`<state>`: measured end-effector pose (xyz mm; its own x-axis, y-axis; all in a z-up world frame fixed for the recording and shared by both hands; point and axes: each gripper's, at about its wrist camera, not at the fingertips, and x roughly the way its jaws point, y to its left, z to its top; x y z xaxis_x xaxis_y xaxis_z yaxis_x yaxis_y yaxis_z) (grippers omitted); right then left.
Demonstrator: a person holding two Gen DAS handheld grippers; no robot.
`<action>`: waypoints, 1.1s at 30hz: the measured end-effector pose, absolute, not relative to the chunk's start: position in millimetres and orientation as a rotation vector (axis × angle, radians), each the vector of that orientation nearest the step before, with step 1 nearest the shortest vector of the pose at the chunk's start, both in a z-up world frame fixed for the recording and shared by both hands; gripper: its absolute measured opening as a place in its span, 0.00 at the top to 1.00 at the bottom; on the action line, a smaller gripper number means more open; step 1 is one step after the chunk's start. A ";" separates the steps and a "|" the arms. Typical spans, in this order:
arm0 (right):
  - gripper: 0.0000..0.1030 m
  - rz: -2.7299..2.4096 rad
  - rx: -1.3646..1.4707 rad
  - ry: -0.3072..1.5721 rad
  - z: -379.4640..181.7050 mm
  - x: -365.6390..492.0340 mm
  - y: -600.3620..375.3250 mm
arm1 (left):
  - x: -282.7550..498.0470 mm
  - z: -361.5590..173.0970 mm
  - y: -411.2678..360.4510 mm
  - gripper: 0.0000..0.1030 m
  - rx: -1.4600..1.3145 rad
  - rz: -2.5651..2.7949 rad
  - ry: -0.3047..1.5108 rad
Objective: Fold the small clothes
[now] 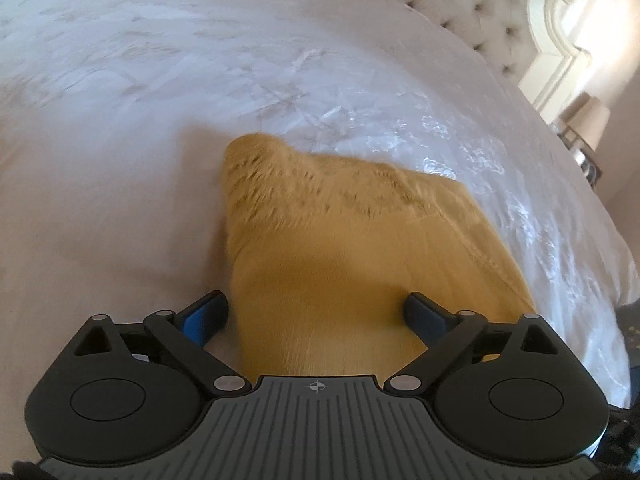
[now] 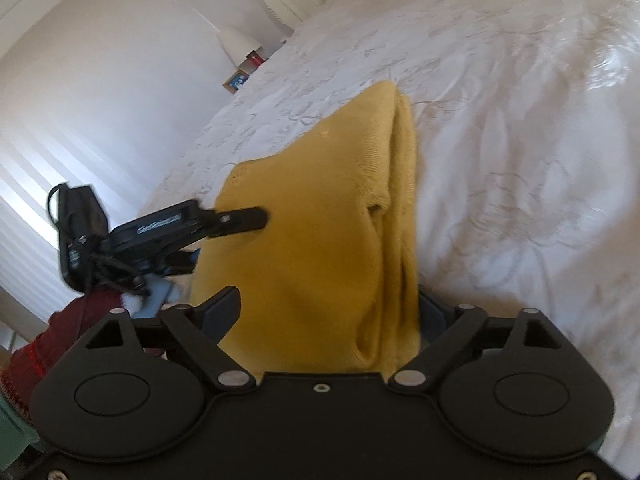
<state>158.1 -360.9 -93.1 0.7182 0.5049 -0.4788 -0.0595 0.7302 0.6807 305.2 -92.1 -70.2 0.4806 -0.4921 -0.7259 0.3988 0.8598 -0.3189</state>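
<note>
A mustard-yellow knitted garment (image 1: 340,248) lies folded on the white bedspread (image 1: 160,100). In the left wrist view my left gripper (image 1: 316,312) is open, its blue-padded fingers (image 1: 206,312) spread wide, with the garment's near end between them. In the right wrist view the same garment (image 2: 320,216) shows layered folds along its right side. My right gripper (image 2: 328,308) is open, its jaws either side of the garment's near end; the right finger is partly hidden behind cloth. The left gripper (image 2: 236,220) shows at the left of that view, over the garment's left edge.
A tufted white headboard (image 1: 480,4) and a bedside lamp (image 1: 588,124) stand at the far right in the left wrist view. A lamp and small items (image 2: 244,60) stand beside the bed in the right wrist view. A dark red sleeve (image 2: 52,340) shows at lower left.
</note>
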 end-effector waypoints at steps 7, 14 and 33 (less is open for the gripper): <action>0.10 0.371 0.698 0.699 -96.1 170.2 -355.2 | 333.8 -73.7 -100.2 0.06 -0.133 -0.574 0.960; 0.68 0.329 0.699 0.722 -99.7 163.2 -359.7 | 334.6 -65.7 -103.5 0.53 -0.084 -0.578 0.960; 0.77 0.300 0.775 0.720 -58.0 98.5 -352.9 | 267.8 -13.4 -104.4 0.71 -0.015 -0.544 0.958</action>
<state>98.5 -352.9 -58.0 0.7255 0.4947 -0.4785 0.0089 0.6885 0.7252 267.8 -104.4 -13.4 0.4522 -0.4473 -0.7717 0.4343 0.8661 -0.2475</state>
